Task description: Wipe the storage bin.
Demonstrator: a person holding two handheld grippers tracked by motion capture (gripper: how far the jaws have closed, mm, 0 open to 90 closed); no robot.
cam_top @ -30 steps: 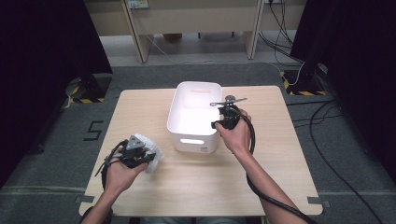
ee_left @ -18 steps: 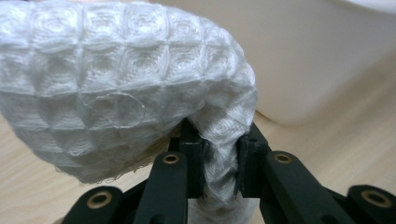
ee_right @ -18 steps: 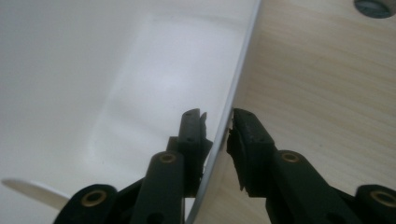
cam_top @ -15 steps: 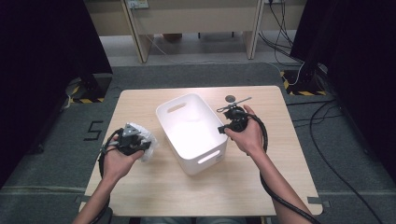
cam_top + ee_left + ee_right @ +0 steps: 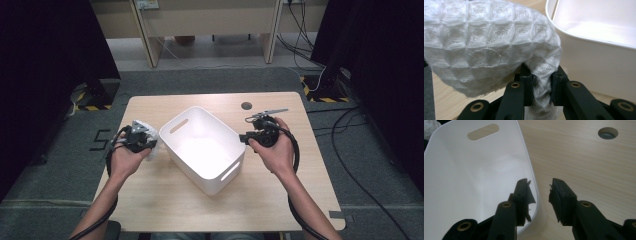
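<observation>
The left gripper [image 5: 541, 85] pinches the white cloth [image 5: 491, 42] tight, ready to drop it in the white bin [image 5: 205, 145], while the right gripper [image 5: 540, 195], jaws just opening, straddles its rim without squeezing

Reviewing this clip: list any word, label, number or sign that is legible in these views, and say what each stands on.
"5": a dark digit marked on the grey floor, at, left of the table.
Yellow-and-black striped hazard tape on the floor carries no wording.
White bin, white cloth and both grippers: no text can be seen on them.
</observation>
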